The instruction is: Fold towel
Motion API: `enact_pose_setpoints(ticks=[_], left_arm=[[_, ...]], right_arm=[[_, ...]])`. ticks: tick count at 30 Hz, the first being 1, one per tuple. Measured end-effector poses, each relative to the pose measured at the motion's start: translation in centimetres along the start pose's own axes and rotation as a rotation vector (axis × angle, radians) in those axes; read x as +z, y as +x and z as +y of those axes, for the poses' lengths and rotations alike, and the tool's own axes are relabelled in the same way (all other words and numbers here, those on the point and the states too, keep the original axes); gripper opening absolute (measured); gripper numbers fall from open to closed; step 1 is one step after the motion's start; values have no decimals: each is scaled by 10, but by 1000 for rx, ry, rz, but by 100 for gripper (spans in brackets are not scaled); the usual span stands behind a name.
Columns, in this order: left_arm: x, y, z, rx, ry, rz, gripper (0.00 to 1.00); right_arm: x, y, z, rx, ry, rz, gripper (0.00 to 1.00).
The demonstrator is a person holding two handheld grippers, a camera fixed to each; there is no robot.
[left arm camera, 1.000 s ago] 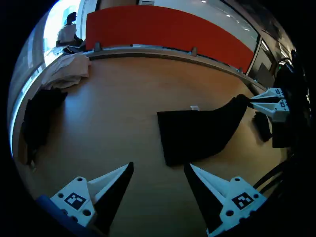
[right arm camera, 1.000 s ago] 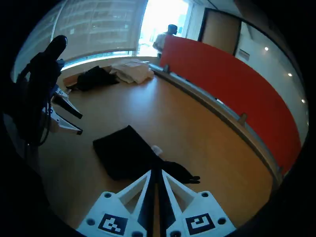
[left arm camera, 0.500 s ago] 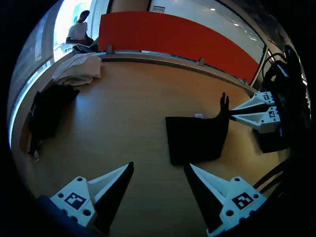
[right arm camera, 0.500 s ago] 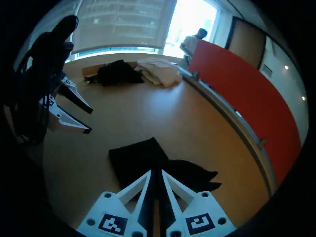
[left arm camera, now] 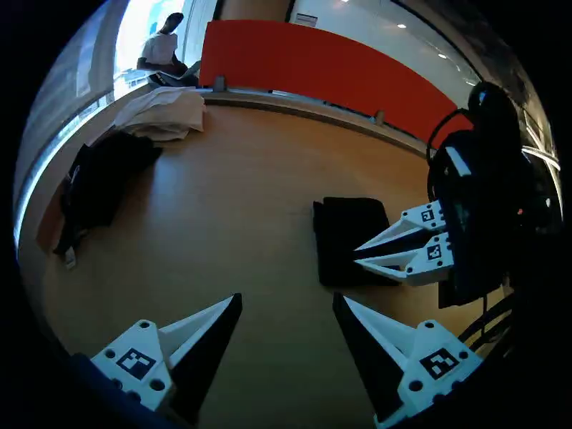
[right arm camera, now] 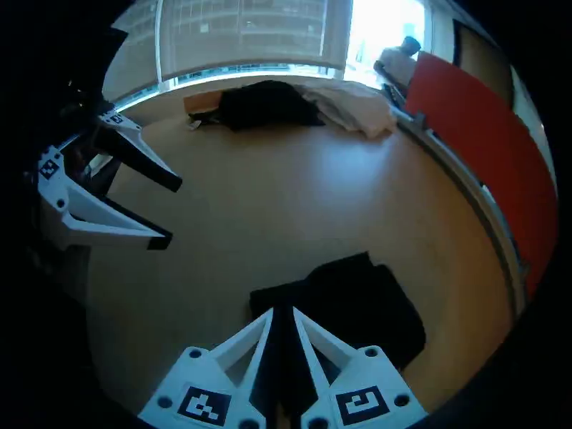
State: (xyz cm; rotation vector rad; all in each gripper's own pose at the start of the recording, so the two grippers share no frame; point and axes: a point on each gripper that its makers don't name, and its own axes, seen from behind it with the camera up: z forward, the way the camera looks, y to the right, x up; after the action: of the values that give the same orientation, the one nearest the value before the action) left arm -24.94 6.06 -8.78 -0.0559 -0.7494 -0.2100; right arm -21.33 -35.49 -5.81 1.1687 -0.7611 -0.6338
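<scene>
A black towel (left arm camera: pixel 349 230) lies folded on the wooden table (left arm camera: pixel 236 200); in the right gripper view the towel (right arm camera: pixel 365 307) spreads just ahead of the fingertips. My right gripper (right arm camera: pixel 283 314) is shut on the towel's near edge, with black cloth pinched in the thin gap. From the left gripper view, the right gripper (left arm camera: pixel 357 256) sits low over the towel's near right part, a hand and dark sleeve behind it. My left gripper (left arm camera: pixel 286 300) hovers open above bare wood, short of the towel. In the right gripper view the left gripper (right arm camera: pixel 161 214) stands open at far left.
A heap of white cloth (left arm camera: pixel 163 114) and a heap of dark cloth (left arm camera: pixel 100 182) lie at the table's far left. A red partition (left arm camera: pixel 322 64) runs along the back edge. A person (left arm camera: pixel 166 50) sits beyond it by the window.
My right gripper has carried the towel's lifted corner across and down over the rest, so the towel now lies narrower and doubled. The left gripper stayed open and turned slightly.
</scene>
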Motion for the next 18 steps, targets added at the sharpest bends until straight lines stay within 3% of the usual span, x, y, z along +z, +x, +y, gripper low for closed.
enact_pose_setpoints(ticks=[7,9,13,15,18], left_arm=[[0,-2,-5,-12,2,0,94],[0,-2,-6,-12,2,-1,94],[1,-1,-6,-11,1,-2,94],[2,-1,-6,-11,0,-1,94],[2,0,-5,-9,-3,-1,94]], right_arm=[[4,-6,-1,-3,-6,-20,8],[2,-6,0,1,-10,-18,18],[-3,-5,2,13,-14,-11,47],[-6,-5,4,18,-20,-7,55],[-10,-5,7,28,-32,-2,57]])
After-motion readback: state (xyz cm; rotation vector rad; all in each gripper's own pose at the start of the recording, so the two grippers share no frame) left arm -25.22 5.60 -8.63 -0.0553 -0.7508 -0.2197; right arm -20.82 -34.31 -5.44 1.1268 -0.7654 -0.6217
